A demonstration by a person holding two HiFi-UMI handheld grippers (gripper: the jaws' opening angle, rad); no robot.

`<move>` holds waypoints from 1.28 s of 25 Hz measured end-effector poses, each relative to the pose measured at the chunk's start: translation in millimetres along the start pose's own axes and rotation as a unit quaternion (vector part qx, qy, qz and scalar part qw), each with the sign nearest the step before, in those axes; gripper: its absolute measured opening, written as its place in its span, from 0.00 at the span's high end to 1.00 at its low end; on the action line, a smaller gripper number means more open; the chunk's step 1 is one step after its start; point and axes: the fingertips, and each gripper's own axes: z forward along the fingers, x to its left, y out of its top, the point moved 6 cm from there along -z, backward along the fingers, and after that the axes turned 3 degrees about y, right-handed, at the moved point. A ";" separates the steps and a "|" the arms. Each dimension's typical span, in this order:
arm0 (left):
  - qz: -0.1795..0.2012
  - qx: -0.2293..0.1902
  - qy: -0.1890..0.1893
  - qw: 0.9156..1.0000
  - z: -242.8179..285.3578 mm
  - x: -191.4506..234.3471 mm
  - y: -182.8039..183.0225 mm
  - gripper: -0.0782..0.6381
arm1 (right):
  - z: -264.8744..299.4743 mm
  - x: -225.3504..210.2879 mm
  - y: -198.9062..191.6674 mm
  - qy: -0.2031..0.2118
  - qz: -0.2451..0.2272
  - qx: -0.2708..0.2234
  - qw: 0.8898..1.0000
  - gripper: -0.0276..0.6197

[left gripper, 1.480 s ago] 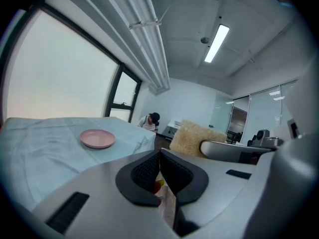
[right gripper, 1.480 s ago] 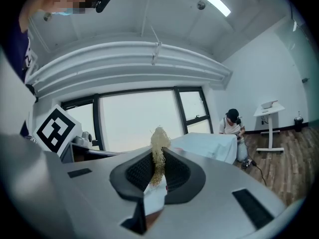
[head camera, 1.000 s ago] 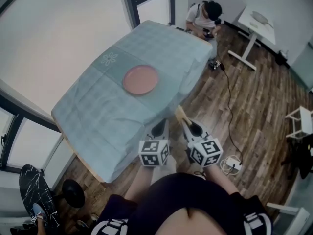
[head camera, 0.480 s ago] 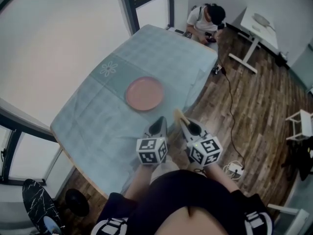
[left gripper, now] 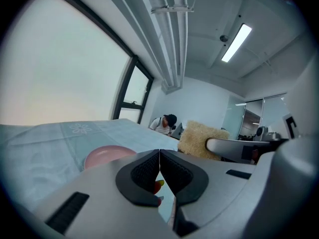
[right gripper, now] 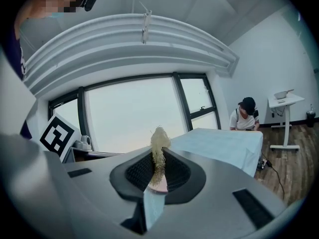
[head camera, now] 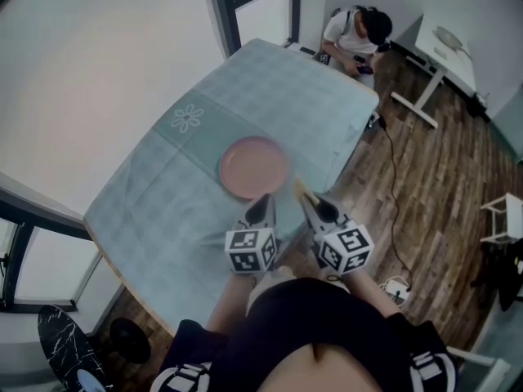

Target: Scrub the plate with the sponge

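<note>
1. The wooden floor [head camera: 433, 162] fills the right side of the head view. A small white stand [head camera: 445, 43] is at its far right.
2. The table [head camera: 163, 194], under a pale blue-green checked cloth, runs from near left to far right. A seated person [head camera: 359, 29] is hunched at its far end.
3. The plate [head camera: 253, 167] is pink and round. It lies flat on the cloth near the table's right edge, just beyond both grippers and touched by neither.
4. The left gripper [head camera: 263, 205] is over the near part of the cloth and points toward the plate. Its own view shows its jaws pressed together with nothing between them (only a thin seam shows).
5. The right gripper [head camera: 315, 207] is just to the right of the left one, over the table's right edge. Its jaws are clamped on the sponge [right gripper: 158, 151].
6. The sponge is tan and fibrous and is held edge-on. It sticks out past the jaw tips toward the plate's near right rim, still in the air.
</note>
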 end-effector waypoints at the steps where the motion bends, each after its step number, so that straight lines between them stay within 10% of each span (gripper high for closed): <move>1: 0.001 0.000 0.003 1.000 3.1 4.9 1.7 0.88 | 7.3 -1.3 0.8 0.002 0.000 0.002 1.000 0.90; 18: -0.055 -0.016 0.094 0.994 30.5 78.7 15.4 0.88 | 116.8 -11.1 19.0 0.086 -0.036 0.048 0.994 0.90; 32: -0.124 -0.023 0.211 0.969 55.7 128.3 16.2 0.88 | 215.9 -39.1 22.2 0.188 -0.088 0.136 0.969 0.90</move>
